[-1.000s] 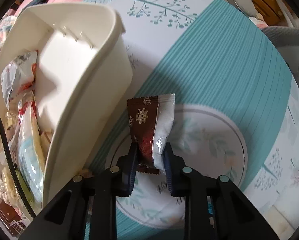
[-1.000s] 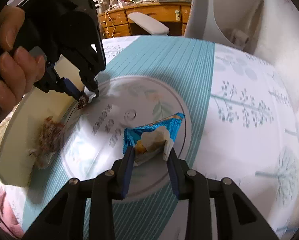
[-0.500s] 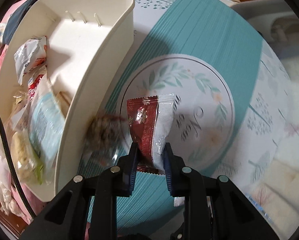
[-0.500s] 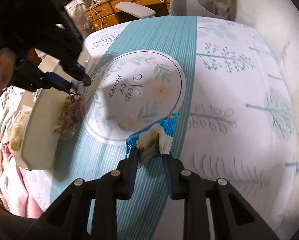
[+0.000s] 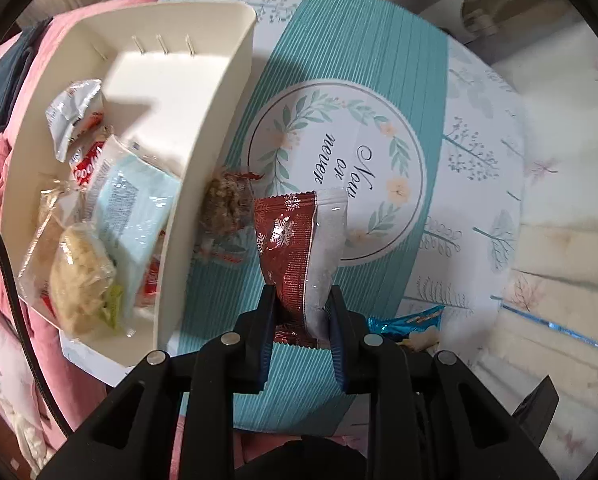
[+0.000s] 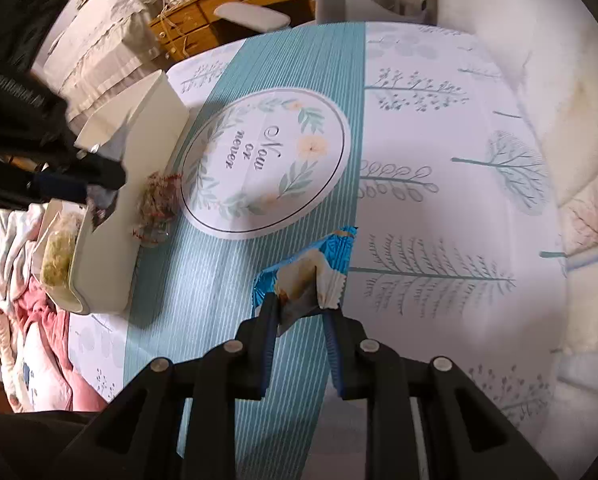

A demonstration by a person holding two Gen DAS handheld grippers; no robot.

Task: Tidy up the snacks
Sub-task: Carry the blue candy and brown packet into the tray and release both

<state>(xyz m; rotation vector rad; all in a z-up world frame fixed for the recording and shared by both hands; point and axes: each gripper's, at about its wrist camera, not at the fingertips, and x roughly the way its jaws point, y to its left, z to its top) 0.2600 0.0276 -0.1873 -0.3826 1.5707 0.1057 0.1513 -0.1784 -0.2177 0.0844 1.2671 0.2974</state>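
- Above the teal-striped surface [image 5: 379,92], the left gripper [image 5: 301,316] has its fingers clenched on a red-and-clear snack packet [image 5: 299,240], held upright.
- Left of it, a cream bin [image 5: 219,120] holds several snacks; a brownish snack [image 5: 227,204] lies against its outer wall.
- The right gripper [image 6: 301,312] grasps a blue snack packet [image 6: 315,268].

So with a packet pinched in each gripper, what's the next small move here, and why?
Probably carry the left gripper over the cream bin and let go: it is shut on the red snowflake packet, held above the tablecloth just beside the bin, where other snacks already lie. The right gripper holds the blue packet farther off.
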